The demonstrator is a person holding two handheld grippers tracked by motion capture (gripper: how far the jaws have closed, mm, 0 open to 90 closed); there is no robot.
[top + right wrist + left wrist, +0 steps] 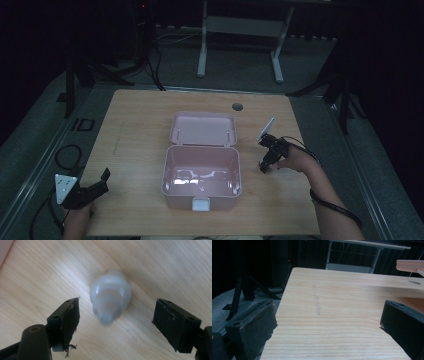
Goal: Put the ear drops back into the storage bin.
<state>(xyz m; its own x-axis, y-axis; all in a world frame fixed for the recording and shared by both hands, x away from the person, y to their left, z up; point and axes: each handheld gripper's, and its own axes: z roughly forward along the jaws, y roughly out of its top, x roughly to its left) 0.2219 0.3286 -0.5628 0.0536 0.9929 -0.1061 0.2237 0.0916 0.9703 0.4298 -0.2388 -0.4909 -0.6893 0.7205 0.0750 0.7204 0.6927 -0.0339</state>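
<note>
**Open pink box mid-table, small white bottle between spread jaws**

The table [140, 125] is pale wood with straight grain, filling the middle of the high view; a round hole [237, 106] sits near its upper edge and a faint pale streak [317, 301] runs across the board at the centre of the left gripper view. Around it the room is dark: grey floor, black stands [72, 80] at upper left and right, cables [67, 155] at the left edge, and a white frame [240, 35] at the top centre.

The box [201, 177] sits at the centre of the high view, pink, with rounded corners and a white latch [200, 204] on its near wall. Its lid [203, 128] lies folded back toward the top of the frame (the inside looks glossy, with light patches on the floor).

The right gripper [266, 155] is right of the box, held by a hand [295, 161] and pointing down at the table. In the right gripper view its jaws are spread wide, and a small whitish bottle [110, 296] with a tapered cap stands on the wood between them at frame centre, blurred, touched by neither jaw.

The left gripper [100, 182] rests at the lower left of the high view, near the table's corner, its jaws released and holding nothing.
</note>
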